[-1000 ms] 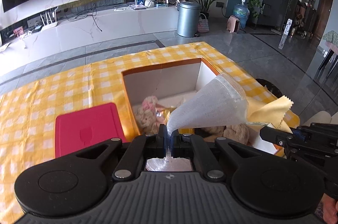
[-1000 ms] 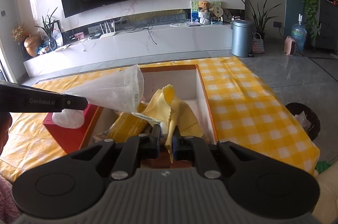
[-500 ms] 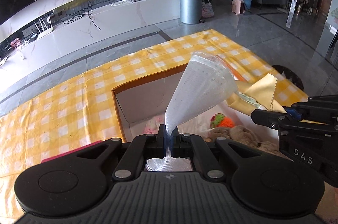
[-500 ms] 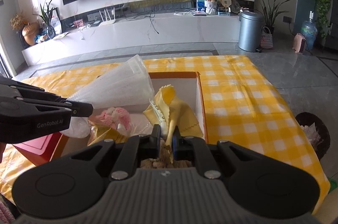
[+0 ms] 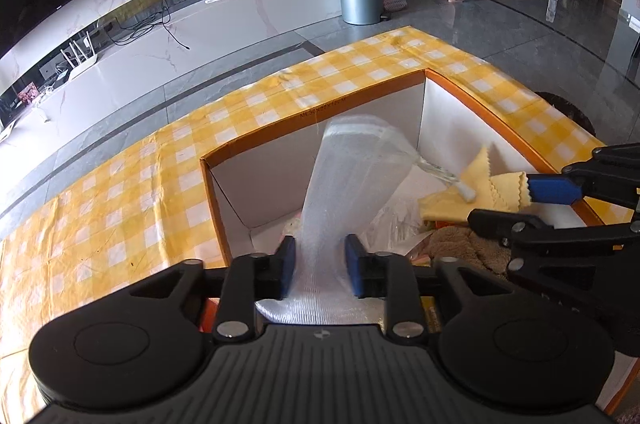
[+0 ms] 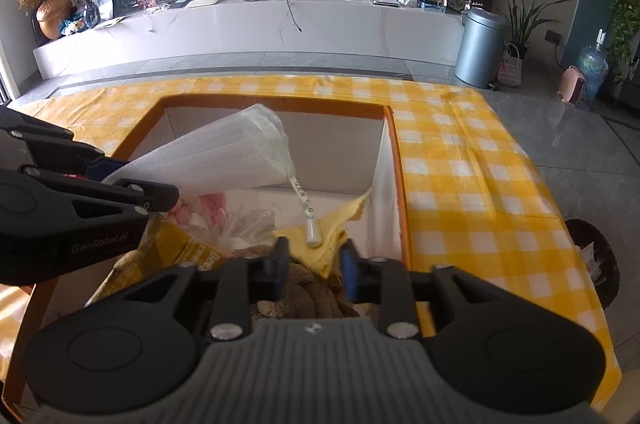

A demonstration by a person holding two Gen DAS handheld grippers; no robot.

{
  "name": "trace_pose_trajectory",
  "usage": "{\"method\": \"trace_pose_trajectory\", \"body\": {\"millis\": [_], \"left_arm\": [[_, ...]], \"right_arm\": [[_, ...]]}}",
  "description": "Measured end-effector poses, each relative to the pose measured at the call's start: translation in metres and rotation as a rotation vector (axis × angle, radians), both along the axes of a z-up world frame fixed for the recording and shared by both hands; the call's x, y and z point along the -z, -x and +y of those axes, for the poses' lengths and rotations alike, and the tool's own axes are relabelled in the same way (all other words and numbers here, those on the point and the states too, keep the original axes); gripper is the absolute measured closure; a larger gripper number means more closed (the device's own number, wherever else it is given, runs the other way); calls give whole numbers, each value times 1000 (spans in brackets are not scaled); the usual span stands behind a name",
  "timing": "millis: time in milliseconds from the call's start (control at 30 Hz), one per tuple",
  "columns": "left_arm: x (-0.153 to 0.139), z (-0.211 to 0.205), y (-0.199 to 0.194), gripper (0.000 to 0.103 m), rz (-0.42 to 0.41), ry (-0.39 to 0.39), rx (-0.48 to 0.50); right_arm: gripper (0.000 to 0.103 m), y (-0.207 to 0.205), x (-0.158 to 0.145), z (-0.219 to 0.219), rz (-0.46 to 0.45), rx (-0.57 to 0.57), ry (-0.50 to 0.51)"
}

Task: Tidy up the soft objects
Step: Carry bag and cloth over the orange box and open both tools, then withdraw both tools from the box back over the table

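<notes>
Two grippers of mine hang over the open orange-rimmed box [image 5: 404, 80] that sits on the counter [image 5: 120, 184] with its yellow-and-white checked cloth. My left gripper [image 5: 320, 256] has just been opening; its blue-padded fingers [image 5: 286, 260] now stand apart on either side of the white mesh cloth [image 5: 348, 176], which rises between them as a fanned cone over the inside of the box. A gap shows between the pads and the mesh on both sides, so I am not squeezing it. In the right wrist view the same white mesh cloth [image 6: 224, 160] stretches out from those fingers over the box, and a small white tag [image 6: 312, 234] on a thin strap dangles from its far corner.

My right gripper [image 6: 314, 260] has also just been opening. The yellow cloth [image 6: 320, 236] with its zigzag edge lies between its fingers [image 6: 278, 260], resting on the pile in the box, and the pads do not press it. Under it lies a brown plush toy [image 6: 296, 300], with a pink plush toy [image 6: 200, 208] and a crinkled clear plastic bag [image 6: 248, 228] further left inside the box.
</notes>
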State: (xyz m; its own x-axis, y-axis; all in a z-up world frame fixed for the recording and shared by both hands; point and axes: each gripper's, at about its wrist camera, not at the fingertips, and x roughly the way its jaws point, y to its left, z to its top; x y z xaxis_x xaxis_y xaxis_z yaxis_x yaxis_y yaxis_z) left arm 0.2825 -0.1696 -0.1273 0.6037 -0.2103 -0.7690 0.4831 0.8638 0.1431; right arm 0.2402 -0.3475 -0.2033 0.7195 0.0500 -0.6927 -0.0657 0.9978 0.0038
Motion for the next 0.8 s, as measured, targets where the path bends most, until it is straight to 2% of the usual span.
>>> {"method": "trace_pose_trajectory", "body": {"millis": [33,67,100,200,300,400,667,800], "left_arm": [[-1,1,0,42,-3,5,5],[-4,2,1,31,-9,9,8],[-6,2,2,29,-14,14,15],[-15,2,7,29,-31,2,27],[-24,5,12,28,-50,-13,36],[-36,9,17,28,-36,-23,53],[-76,28,50,28,-99,-23,62],[-99,49,71,28,-133,21,43]], "right_arm": [[63,1,-1,0,-1,1,2],[60,0,-3,0,2,-1,1],[55,1,-5,1,6,-6,2],[51,4,-10,4,12,-14,21],[37,10,-19,7,6,-8,44],[30,17,-31,9,3,-6,53],[29,50,-76,11,-38,12,67],[22,74,-100,15,-76,28,45]]}}
